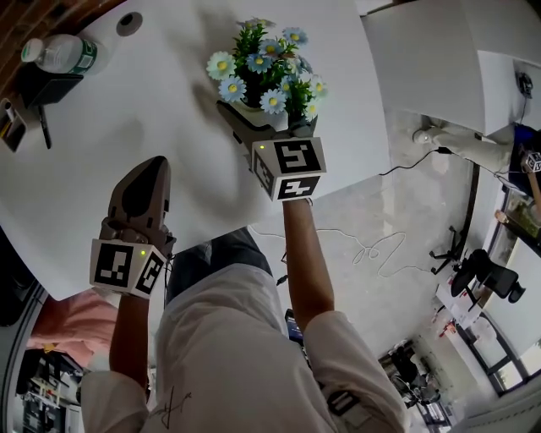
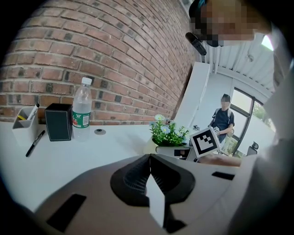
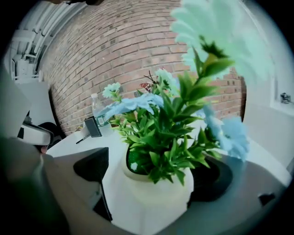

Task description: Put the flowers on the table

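A white pot (image 1: 252, 109) of green leaves and blue and white flowers (image 1: 266, 68) is over the white table (image 1: 169, 118), near its right edge. My right gripper (image 1: 269, 114) is shut on the pot, one jaw on each side. In the right gripper view the pot (image 3: 151, 202) fills the gap of the right gripper (image 3: 156, 183), with the flowers (image 3: 165, 124) rising above. Whether the pot rests on the tabletop I cannot tell. My left gripper (image 1: 152, 169) is shut on nothing near the table's near edge; the left gripper (image 2: 149, 160) shows its jaws pressed together.
At the far left stand a water bottle (image 1: 63, 52), a black box (image 2: 59, 121), a white pen holder (image 2: 23, 125) and a pen (image 2: 34, 143). A round grommet (image 1: 129, 23) sits in the tabletop. A cable (image 1: 372, 249) lies on the floor. A person (image 2: 223, 119) stands behind.
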Motion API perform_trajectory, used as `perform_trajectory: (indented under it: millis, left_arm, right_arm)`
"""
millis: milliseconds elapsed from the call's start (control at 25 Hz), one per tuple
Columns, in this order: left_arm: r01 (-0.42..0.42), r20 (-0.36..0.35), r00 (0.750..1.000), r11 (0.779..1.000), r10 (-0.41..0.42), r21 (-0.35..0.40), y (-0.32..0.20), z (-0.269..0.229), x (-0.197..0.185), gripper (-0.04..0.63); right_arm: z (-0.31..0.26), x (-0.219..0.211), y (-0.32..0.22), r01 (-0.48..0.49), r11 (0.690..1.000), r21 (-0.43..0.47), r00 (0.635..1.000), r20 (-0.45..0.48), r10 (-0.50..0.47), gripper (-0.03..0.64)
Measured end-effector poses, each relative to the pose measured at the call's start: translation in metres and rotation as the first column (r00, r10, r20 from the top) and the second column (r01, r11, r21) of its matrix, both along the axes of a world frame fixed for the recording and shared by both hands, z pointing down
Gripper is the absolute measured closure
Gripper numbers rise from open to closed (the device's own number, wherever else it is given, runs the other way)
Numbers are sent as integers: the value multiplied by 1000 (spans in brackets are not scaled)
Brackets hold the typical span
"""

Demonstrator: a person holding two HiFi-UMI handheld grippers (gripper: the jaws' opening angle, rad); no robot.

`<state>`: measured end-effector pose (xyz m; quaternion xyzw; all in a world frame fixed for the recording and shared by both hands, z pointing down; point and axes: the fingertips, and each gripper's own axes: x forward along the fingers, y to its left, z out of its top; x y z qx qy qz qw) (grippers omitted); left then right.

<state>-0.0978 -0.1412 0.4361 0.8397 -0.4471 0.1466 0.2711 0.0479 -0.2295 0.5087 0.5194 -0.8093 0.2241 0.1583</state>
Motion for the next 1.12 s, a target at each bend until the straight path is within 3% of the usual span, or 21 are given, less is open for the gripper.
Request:
perform_trajectory:
  millis: [760, 1120]
  left_arm:
    - [-31, -17, 999, 998, 32, 56, 16, -33, 4, 589]
    - [-31, -32, 999, 994, 34, 100, 26, -53, 0, 589]
  right_arm:
    - [-29, 9, 43, -35, 999, -12, 999, 8, 35, 89]
    - [-48, -8, 74, 57, 998, -34, 998, 16, -56, 91]
